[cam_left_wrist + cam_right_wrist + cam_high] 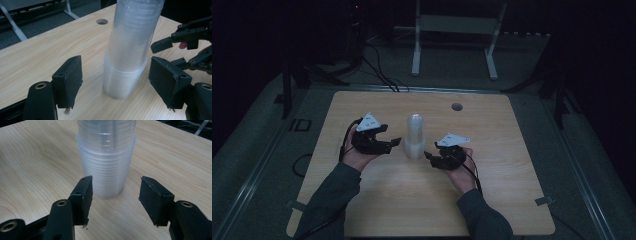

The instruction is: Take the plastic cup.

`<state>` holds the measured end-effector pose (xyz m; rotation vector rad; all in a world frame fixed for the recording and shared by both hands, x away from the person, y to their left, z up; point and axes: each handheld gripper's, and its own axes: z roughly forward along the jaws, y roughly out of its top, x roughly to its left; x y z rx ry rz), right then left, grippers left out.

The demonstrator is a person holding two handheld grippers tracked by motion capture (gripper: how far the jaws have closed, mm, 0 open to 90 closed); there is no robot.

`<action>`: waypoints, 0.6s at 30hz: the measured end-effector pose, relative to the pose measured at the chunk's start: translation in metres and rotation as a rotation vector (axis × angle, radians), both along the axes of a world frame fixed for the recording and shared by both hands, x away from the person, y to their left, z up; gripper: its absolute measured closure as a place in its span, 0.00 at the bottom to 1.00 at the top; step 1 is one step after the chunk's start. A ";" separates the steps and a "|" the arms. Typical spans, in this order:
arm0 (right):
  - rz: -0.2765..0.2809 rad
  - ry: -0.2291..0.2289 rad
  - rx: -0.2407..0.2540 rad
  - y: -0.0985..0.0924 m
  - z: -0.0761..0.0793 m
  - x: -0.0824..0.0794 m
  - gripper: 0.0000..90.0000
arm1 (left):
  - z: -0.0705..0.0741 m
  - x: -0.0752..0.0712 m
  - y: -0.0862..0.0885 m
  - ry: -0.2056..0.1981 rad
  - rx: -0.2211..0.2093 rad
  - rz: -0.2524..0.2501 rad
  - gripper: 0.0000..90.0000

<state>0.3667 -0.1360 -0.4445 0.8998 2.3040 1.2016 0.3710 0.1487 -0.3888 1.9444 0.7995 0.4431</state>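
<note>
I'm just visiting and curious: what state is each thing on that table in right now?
stack of clear plastic cups: upright on the table, nested, untouched.
left claw: open, beside the stack, holding nothing.
right claw: open, at the foot of the stack, holding nothing.
wooden table: level, with a round hole near the far edge.

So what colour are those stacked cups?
Clear, see-through plastic cups, best seen in the right gripper view.
</note>
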 end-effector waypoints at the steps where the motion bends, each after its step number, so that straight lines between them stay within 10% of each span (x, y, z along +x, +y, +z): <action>1: 0.000 0.001 0.001 0.000 0.001 0.001 0.48 | 0.001 0.000 -0.001 -0.004 -0.006 0.000 0.31; 18: 0.014 -0.011 0.006 0.008 0.004 0.008 0.42 | 0.015 0.015 -0.021 -0.005 -0.010 -0.054 0.29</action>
